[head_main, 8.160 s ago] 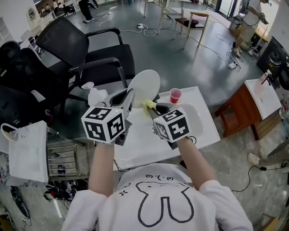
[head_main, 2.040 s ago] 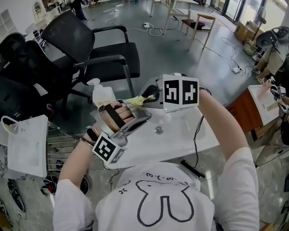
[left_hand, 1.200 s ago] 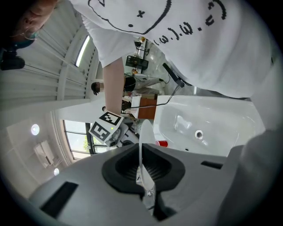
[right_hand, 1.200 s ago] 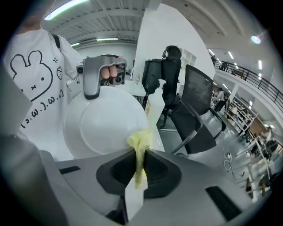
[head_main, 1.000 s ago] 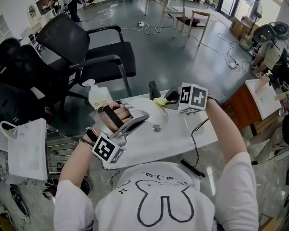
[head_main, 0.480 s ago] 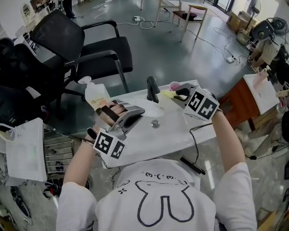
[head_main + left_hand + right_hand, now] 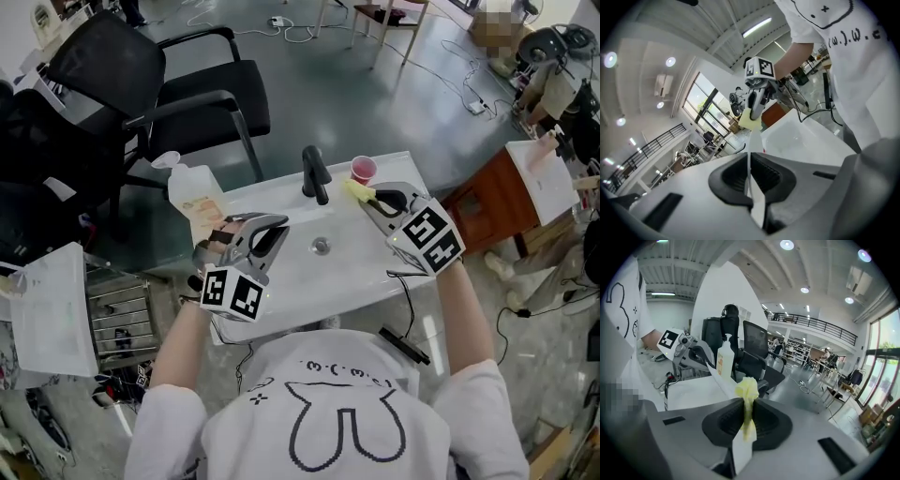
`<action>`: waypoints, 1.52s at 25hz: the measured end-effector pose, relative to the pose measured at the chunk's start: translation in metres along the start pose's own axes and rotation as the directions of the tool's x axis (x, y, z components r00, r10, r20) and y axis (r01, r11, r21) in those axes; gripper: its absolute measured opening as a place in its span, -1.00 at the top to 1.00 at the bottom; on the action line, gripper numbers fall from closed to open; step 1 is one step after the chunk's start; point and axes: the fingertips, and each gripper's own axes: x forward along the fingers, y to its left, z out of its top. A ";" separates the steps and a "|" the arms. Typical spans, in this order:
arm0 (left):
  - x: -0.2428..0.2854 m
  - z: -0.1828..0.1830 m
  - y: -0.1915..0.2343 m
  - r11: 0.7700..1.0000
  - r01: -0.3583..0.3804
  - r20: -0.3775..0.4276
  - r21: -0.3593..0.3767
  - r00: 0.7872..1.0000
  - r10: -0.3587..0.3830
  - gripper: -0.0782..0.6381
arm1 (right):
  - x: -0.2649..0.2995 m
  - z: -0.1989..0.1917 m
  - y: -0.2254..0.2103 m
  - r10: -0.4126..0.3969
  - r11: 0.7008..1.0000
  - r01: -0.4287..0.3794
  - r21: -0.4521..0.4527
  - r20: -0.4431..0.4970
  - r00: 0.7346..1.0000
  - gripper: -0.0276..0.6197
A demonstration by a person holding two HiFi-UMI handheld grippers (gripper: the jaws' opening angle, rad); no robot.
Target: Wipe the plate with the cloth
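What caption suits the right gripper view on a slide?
Right gripper clamps yellow cloth, facing left gripper holding white plate edge-on.

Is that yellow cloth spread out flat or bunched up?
Bunched up: the yellow cloth is crumpled into a wad, pinched between the shut jaws of the right gripper.

Plate [image 7: 753,140]: in the left gripper view it shows edge-on only, a thin white strip. Its face is out of sight, and its near end is sunk between the closed jaws of the left gripper [image 7: 750,180]. In the head view it cannot be told apart from the white basin [image 7: 347,267].

Cloth [image 7: 747,390]: partly buried between the right gripper [image 7: 747,420] jaws.

Bottle [image 7: 192,192]: label print too small to read.
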 end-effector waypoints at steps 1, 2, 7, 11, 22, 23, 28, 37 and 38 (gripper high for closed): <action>0.002 -0.004 -0.001 0.999 0.001 -0.010 -0.033 1.000 -0.001 0.73 | 0.001 -0.002 0.001 -0.007 1.000 0.007 0.014 0.003 1.000 0.76; 0.005 -0.008 -0.002 0.998 0.001 -0.022 -0.065 1.000 -0.002 0.73 | 0.003 -0.004 0.003 -0.014 0.999 0.014 0.029 0.005 1.000 0.76; 0.020 -0.032 -0.009 0.957 -0.006 -0.095 -0.291 0.995 -0.023 0.73 | 0.014 -0.017 0.005 -0.057 0.990 0.056 0.126 0.004 0.998 0.76; 0.034 -0.062 -0.028 0.853 -0.005 -0.150 -0.521 0.985 -0.086 0.73 | 0.023 -0.034 0.005 -0.087 0.972 0.088 0.216 -0.014 0.996 0.76; 0.072 -0.117 -0.102 0.442 0.016 -0.116 -0.897 0.956 -0.270 0.73 | 0.038 -0.090 0.024 -0.073 0.921 0.099 0.377 -0.084 0.994 0.76; 0.077 -0.122 -0.109 0.407 0.007 -0.120 -0.914 0.951 -0.286 0.73 | 0.039 -0.095 0.026 -0.068 0.918 0.099 0.383 -0.093 0.993 0.76; 0.103 -0.138 -0.141 0.230 -0.030 -0.116 -0.973 0.922 -0.370 0.73 | 0.044 -0.111 0.025 -0.067 0.901 0.108 0.421 -0.111 0.992 0.76; 0.139 -0.150 -0.176 -0.065 -0.115 -0.076 -0.991 0.901 -0.426 0.73 | 0.051 -0.129 0.027 -0.079 0.833 0.124 0.539 -0.106 0.991 0.76; 0.142 -0.153 -0.179 -0.100 -0.126 -0.072 -0.987 0.903 -0.424 0.73 | 0.052 -0.129 0.026 -0.085 0.823 0.130 0.553 -0.105 0.991 0.76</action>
